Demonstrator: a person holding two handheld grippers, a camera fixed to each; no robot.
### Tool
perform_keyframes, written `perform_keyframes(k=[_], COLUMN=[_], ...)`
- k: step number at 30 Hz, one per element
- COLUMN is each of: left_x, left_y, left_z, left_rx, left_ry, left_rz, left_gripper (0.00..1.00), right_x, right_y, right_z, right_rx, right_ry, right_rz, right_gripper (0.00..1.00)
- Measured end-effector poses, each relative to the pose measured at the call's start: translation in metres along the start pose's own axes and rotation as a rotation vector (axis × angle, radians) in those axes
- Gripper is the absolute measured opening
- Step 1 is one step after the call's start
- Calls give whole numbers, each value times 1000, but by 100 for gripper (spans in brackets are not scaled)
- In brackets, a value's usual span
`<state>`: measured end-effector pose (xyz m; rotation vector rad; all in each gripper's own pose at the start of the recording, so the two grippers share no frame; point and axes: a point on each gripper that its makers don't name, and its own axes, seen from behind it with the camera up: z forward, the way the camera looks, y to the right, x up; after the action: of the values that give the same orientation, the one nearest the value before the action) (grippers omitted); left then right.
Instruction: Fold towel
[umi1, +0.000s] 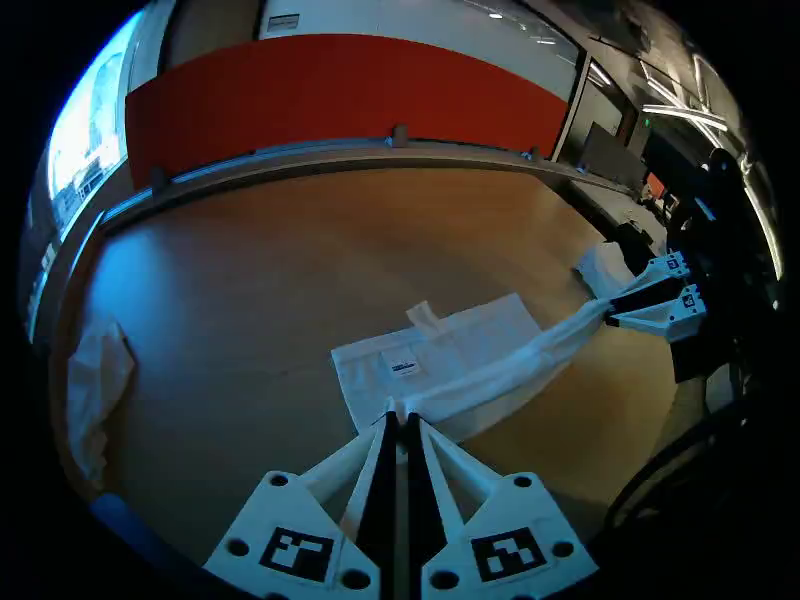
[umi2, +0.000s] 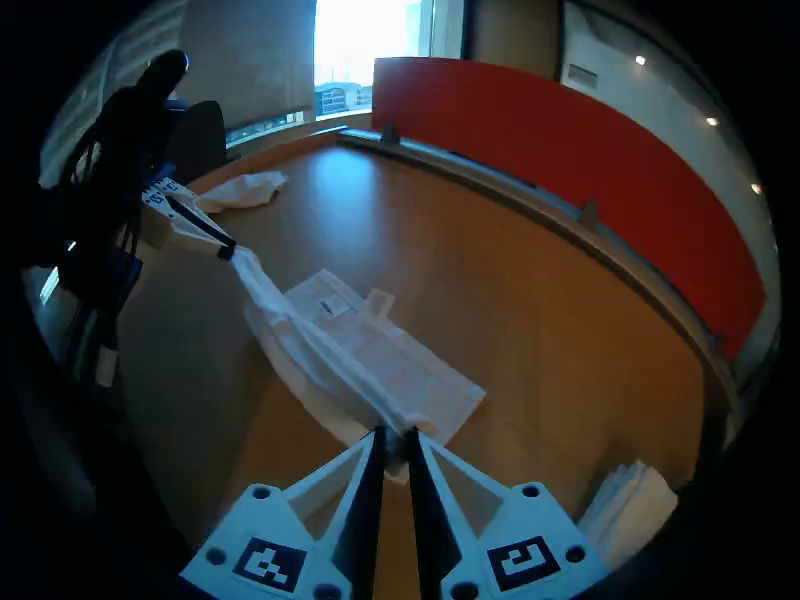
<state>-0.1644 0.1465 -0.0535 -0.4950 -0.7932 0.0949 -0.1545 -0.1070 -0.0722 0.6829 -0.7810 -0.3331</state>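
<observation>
**Two grippers, one towel drawn taut between them**

Both grippers are clamped on the same white towel (umi1: 470, 350), each at an opposite end of one long edge. In the left gripper view, the left gripper (umi1: 400, 418) has its fingers pressed almost flat together. The near corner of the cloth is pinched right at the tips. From there the lifted edge runs as a rolled, rope-like band up and to the right, to the right gripper (umi1: 608, 305), which bites its far end.

The right gripper view shows the same line from the other side. The right gripper (umi2: 393, 432) has its fingers drawn in to a narrow slit with the bunched edge entering between them. How much cloth sits inside the slit is hard to make out. The band climbs away to the left gripper (umi2: 228, 250), well apart across the table (umi2: 520, 300).

The rest of the towel (umi2: 400, 365) lies flat on the wooden top beside the raised edge. A small label (umi1: 405, 368) faces up, and a little tab sticks out on the far side.

Another white cloth (umi1: 95, 390) lies crumpled near the table's edge, apart from the towel. One more cloth (umi2: 630, 510) sits at the rim in the right gripper view. A red panel (umi1: 350, 90) stands along the far side of the table.
</observation>
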Motion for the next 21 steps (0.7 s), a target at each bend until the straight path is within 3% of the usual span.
perform_keyframes(k=[21], left_x=[-7], left_y=[-14], left_z=[39], left_rx=[15], left_ry=[-36], left_rz=[35], left_gripper=[6], right_x=[-13], right_y=[13], right_z=[34], right_rx=[-11], right_ry=[-55], right_rz=[27], right_gripper=[16])
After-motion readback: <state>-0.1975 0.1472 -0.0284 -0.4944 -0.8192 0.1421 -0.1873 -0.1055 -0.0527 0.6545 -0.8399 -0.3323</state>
